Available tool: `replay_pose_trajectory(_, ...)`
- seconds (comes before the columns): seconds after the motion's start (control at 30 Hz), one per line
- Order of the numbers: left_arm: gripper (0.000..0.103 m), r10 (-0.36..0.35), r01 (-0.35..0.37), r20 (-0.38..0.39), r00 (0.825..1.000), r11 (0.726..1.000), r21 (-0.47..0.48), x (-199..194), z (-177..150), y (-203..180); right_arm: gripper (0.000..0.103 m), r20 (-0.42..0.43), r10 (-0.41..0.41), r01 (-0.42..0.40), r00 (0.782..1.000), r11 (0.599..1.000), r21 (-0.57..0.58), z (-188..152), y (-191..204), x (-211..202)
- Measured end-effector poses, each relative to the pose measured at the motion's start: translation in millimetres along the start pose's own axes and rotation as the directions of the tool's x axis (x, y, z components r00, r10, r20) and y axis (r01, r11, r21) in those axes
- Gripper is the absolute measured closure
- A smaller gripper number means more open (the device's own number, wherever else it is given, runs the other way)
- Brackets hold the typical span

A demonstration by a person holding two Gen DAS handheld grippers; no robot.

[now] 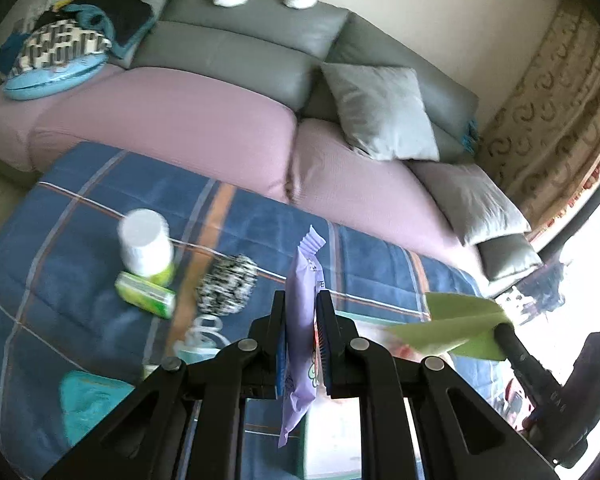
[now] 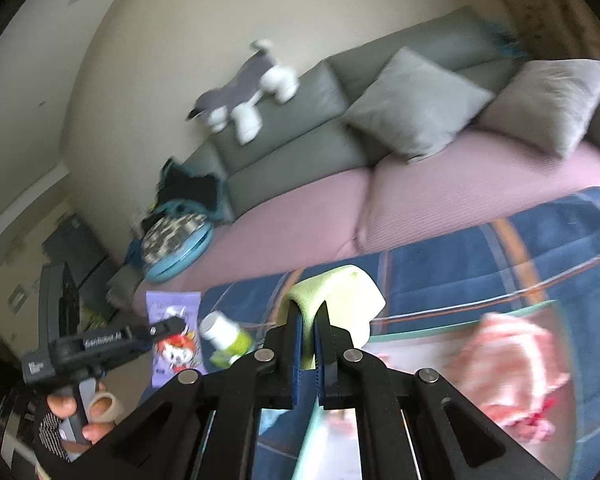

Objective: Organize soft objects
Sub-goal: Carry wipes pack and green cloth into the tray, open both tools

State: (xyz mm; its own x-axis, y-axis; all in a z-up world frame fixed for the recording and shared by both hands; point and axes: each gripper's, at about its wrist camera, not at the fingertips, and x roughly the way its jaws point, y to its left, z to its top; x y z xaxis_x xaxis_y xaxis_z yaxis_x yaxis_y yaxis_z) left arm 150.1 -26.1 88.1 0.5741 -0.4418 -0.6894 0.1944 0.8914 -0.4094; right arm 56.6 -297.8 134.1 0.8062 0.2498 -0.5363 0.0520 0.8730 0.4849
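My left gripper (image 1: 301, 300) is shut on a purple snack packet (image 1: 302, 332), held upright above the blue plaid blanket (image 1: 80, 240); the same packet (image 2: 175, 336) and left gripper (image 2: 168, 326) show at the left of the right wrist view. My right gripper (image 2: 309, 312) is shut on a light green cloth (image 2: 340, 296); in the left wrist view that cloth (image 1: 456, 326) hangs at the right. A pink cloth (image 2: 512, 372) lies in a pale teal-rimmed container (image 2: 420, 334) below the right gripper.
On the blanket stand a white-capped bottle (image 1: 146, 244), a green packet (image 1: 144, 294), a black-and-white patterned bundle (image 1: 226, 284) and a teal cloth (image 1: 86, 400). Behind is a sofa with pink seat covers (image 1: 180, 120), grey cushions (image 1: 380, 112), a plush dog (image 2: 248, 92) and piled clothes (image 1: 72, 40).
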Motion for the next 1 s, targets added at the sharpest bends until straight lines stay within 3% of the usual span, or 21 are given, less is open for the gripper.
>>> replay_pose_trajectory(0.23, 0.089, -0.051, 0.054, -0.061, 0.997, 0.997, 0.053, 21, -19, -36, 0.098, 0.049, -0.112, 0.110, 0.992, 0.993, 0.046, 7, -30, -36)
replay_pose_trajectory(0.43, 0.089, -0.086, 0.102, -0.139, 0.987, 0.989, 0.112, 44, -40, -68, 0.098, 0.018, -0.160, 0.159, 0.987, 0.986, 0.042, 5, -41, -41)
replay_pose_trajectory(0.6, 0.089, -0.103, 0.140, -0.229, 0.968, 0.978, 0.153, 68, -63, -90, 0.097, -0.021, -0.195, 0.195, 0.981, 0.981, 0.017, 1, -41, -33)
replay_pose_trajectory(0.8, 0.089, -0.102, 0.155, -0.305, 0.947, 0.975, 0.156, 91, -82, -93, 0.095, -0.120, -0.212, 0.213, 0.970, 0.977, -0.010, -12, -48, -8)
replay_pose_trajectory(1.0, 0.089, -0.087, 0.140, -0.380, 0.921, 0.984, 0.113, 115, -97, -80, 0.095, -0.269, -0.260, 0.261, 0.927, 0.965, -0.032, -37, -62, 28)
